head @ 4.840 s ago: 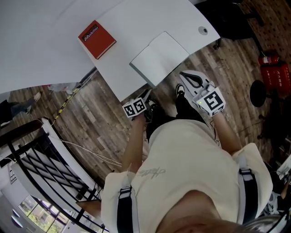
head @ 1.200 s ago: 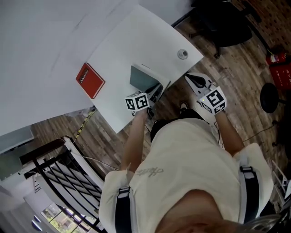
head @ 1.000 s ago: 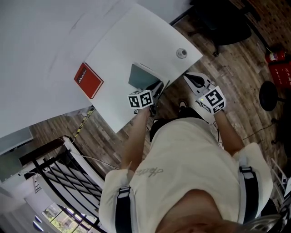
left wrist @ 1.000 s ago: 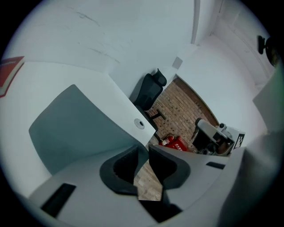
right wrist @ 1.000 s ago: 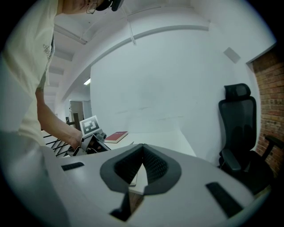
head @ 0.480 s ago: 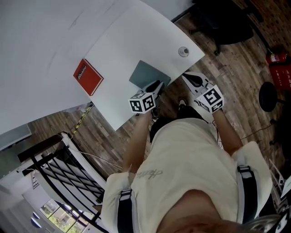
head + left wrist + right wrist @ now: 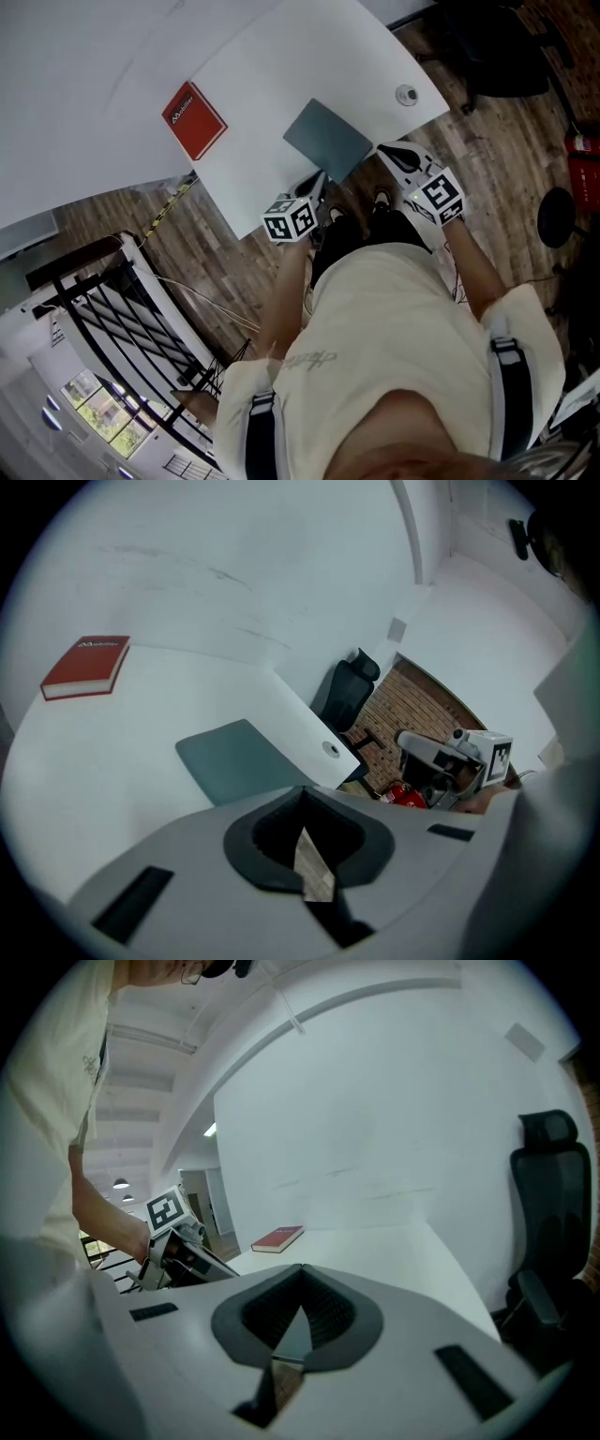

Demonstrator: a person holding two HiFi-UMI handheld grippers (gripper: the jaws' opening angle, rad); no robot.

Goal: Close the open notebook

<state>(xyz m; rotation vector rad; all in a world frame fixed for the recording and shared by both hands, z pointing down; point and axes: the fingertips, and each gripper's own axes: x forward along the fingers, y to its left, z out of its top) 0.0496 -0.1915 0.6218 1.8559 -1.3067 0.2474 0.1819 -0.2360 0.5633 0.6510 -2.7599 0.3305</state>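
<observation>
At the upper middle of the head view, one white table [image 7: 272, 66] takes the most room, its rounded corner pointing toward 3 o'clock. One black office chair [image 7: 502, 56] stands on the wood floor off that corner, at about 2 o'clock from the table's middle.

One notebook [image 7: 328, 141] lies closed and flat on the table near the edge closest to the person, with its grey-green cover up. One red book [image 7: 194, 120] also lies flat on the table, at about 9 o'clock from the notebook and well apart from it.

Two grippers are held just off the near table edge. The left gripper [image 7: 314, 180] sits at about 6 o'clock from the notebook, near its closest corner and apart from it. Its own view shows the jaws brought together with nothing between them, and the notebook lying ahead. The right gripper [image 7: 389, 152] sits at about 3 to 4 o'clock from the notebook, just beside the table edge. Its jaws are likewise pressed together and empty.

One small round cap [image 7: 406, 94] is set into the tabletop at about 2 o'clock from the notebook, near the rounded corner.
</observation>
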